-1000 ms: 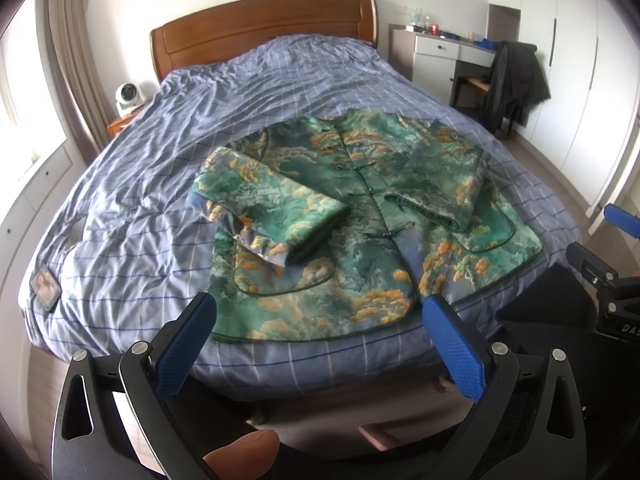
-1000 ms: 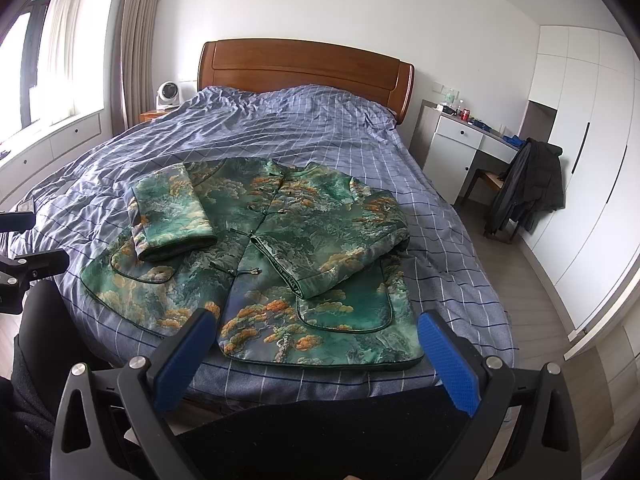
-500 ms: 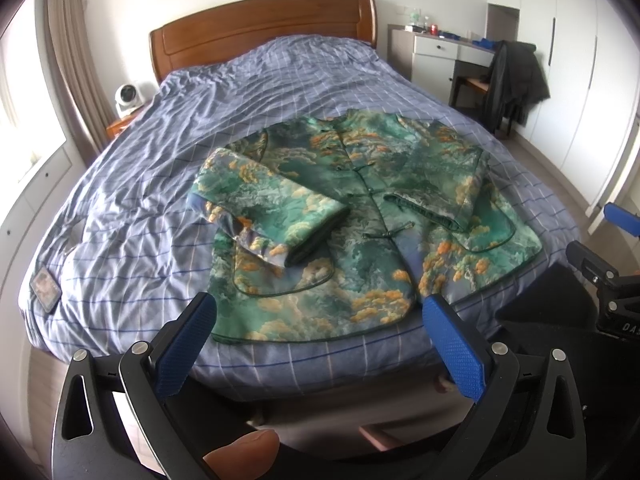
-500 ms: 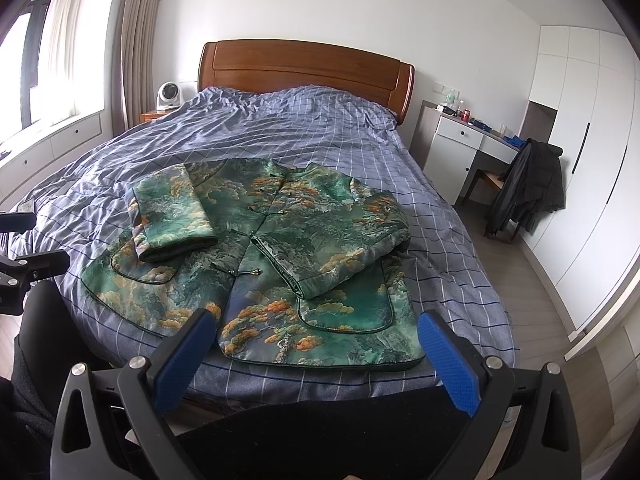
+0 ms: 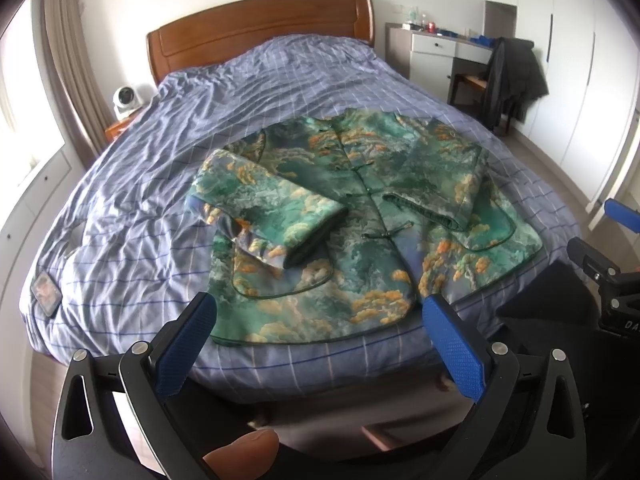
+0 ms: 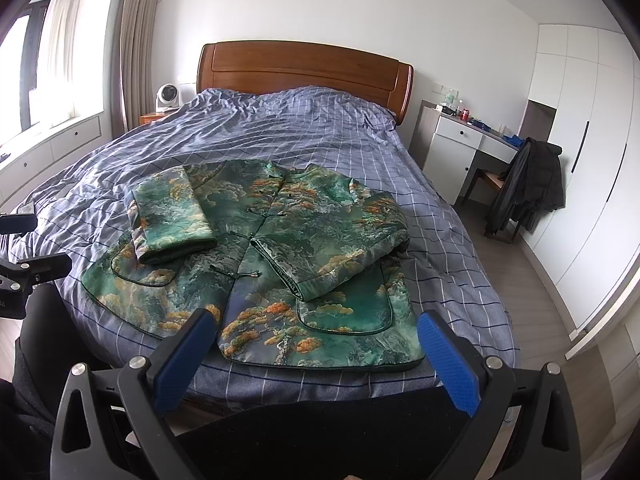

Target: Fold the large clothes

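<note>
1. The green jacket with orange cloud pattern lies flat, front side up, on the bed, near the foot edge and a little toward the bed's right side as the left wrist view shows it; its lower hem runs just beside the foot edge.
2. Both sleeves are folded in over the body of the jacket; the left-side sleeve lies across the chest with its cuff toward the middle; the right-side sleeve lies diagonally with its cuff close to the row of knot buttons.
3. The left gripper hovers over the foot edge of the bed, apart from the cloth; its blue fingers are spread wide and hold nothing; a thumb tip shows under it.
4. The right gripper hangs also over the foot edge, toward the jacket's right corner; its fingers are spread wide too, with nothing between them.
5. The bed has a blue checked cover with many wrinkles and a wooden headboard; a small dark object lies near the cover's left foot corner.
6. Beside the headboard stands a small white fan on a nightstand; on the other side is a white desk, and a dark coat hangs over a chair.
</note>
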Tool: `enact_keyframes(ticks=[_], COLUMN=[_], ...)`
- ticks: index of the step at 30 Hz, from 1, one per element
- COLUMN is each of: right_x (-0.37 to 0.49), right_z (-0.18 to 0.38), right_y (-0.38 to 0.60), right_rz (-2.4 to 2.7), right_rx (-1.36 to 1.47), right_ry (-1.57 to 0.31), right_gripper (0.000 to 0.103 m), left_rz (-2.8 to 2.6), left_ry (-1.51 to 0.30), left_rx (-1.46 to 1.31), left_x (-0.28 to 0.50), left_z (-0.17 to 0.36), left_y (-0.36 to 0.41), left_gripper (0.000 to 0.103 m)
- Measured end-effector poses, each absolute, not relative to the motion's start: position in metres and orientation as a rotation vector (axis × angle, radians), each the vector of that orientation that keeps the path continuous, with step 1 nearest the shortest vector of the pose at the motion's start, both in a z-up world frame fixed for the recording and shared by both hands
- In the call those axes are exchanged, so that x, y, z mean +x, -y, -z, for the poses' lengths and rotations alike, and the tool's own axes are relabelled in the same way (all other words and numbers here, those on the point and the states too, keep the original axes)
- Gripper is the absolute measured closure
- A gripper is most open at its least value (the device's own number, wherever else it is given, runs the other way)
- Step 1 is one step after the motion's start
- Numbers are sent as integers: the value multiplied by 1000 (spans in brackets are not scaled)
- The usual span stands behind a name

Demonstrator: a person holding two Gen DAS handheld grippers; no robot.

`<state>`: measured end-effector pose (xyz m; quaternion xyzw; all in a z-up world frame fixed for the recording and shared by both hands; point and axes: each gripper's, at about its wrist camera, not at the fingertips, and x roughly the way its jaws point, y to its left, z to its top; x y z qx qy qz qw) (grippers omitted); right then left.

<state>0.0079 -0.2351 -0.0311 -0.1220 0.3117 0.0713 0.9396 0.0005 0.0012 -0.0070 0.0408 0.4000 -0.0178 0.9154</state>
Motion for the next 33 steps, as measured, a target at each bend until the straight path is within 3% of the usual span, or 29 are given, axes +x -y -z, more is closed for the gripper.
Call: enact_keyframes(ticks=[33], right_x=[16], right_z=[38], right_y=[231], right_rz=[-158], right_rx=[-258], right_ry=[-665], right_gripper=[0], left_rz=[32], left_ry=[-841], left_rx=[80], left_x=[3], left_z=[21], left_y=[-4], left_gripper=[0])
